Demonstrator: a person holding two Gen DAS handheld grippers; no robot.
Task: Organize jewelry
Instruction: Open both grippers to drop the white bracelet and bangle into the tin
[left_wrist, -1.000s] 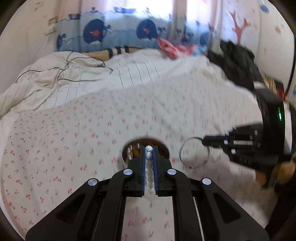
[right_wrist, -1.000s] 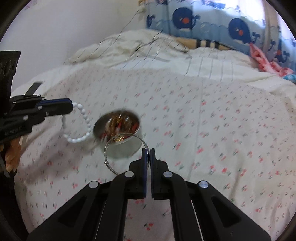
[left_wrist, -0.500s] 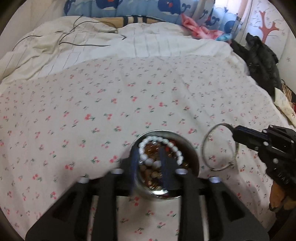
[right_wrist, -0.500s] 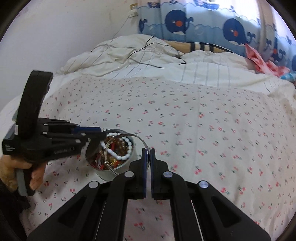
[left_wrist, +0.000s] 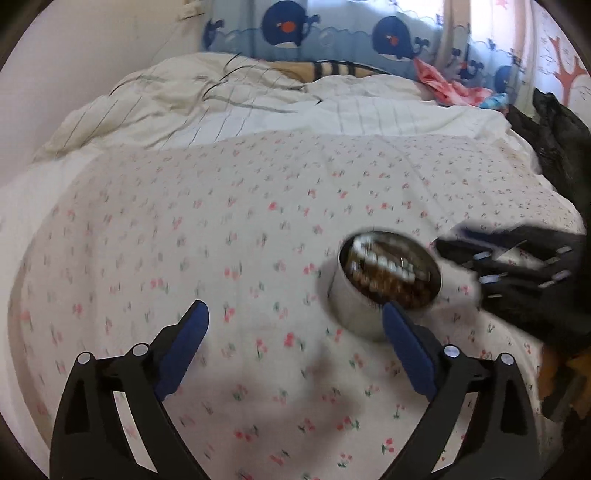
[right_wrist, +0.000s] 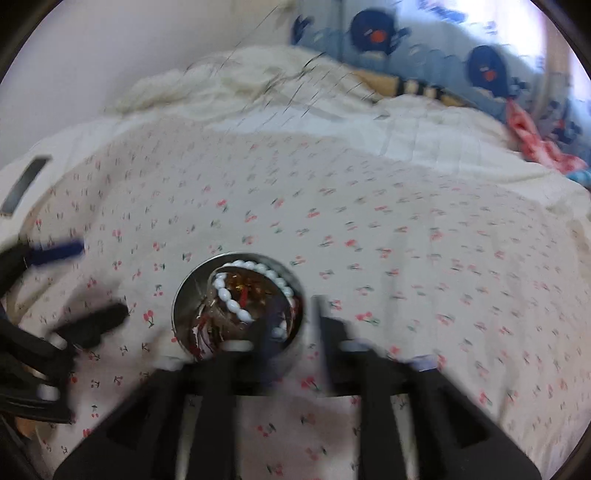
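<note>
The white bead bracelet is seen in the tin on the bed — both grippers' fingers, left and right, are opening, nothing held.

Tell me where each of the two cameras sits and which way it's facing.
Left wrist: sits on the left gripper, looking down its opening, empty jaws across the flowered bedspread; the tin lies right, the right gripper beyond.
Right wrist: sits on the right gripper, jaws opening directly over the tin; the left gripper shows at left.
Shared: tin, white bead bracelet, bedspread, whale curtain.
</note>
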